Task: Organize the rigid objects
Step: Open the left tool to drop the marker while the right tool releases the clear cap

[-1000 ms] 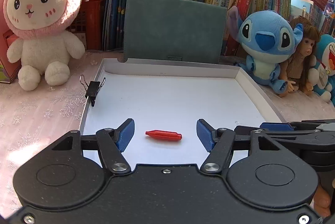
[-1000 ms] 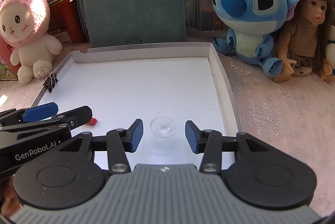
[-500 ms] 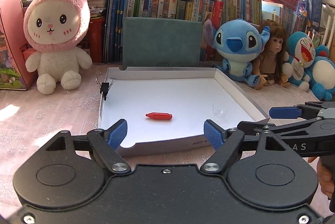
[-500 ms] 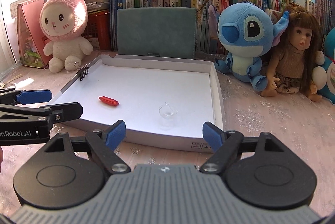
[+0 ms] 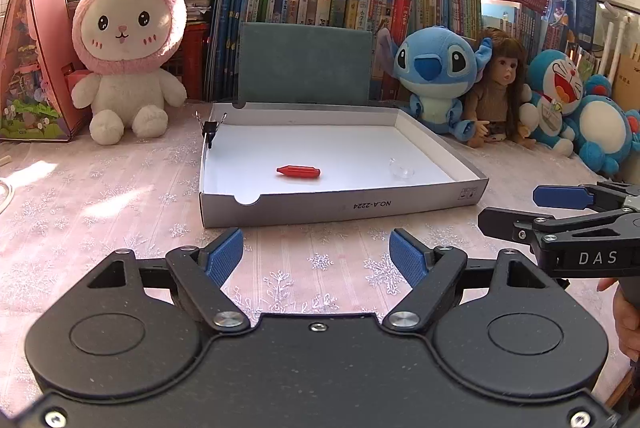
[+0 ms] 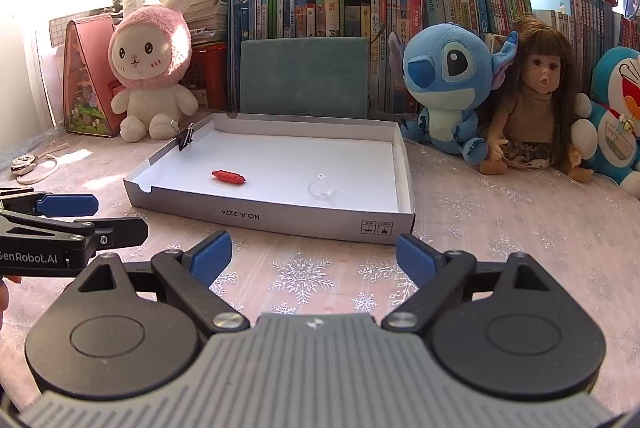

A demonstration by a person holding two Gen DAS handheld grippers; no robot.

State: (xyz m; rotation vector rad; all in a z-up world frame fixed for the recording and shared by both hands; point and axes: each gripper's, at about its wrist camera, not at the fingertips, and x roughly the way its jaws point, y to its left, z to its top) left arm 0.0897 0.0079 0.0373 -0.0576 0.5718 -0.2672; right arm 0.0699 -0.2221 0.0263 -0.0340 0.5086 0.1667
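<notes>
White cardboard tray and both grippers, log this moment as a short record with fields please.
container: shallow white cardboard tray on the pink snowflake tablecloth
inside tray: red bullet-shaped plastic piece, lying flat; clear round glass ornament to its right, apart from it
on tray rim: black binder clip, left wall
left gripper: open, empty, in front of the tray
right gripper: open, empty, in front of the tray
behind tray: grey-green felt folder, upright against the books
</notes>
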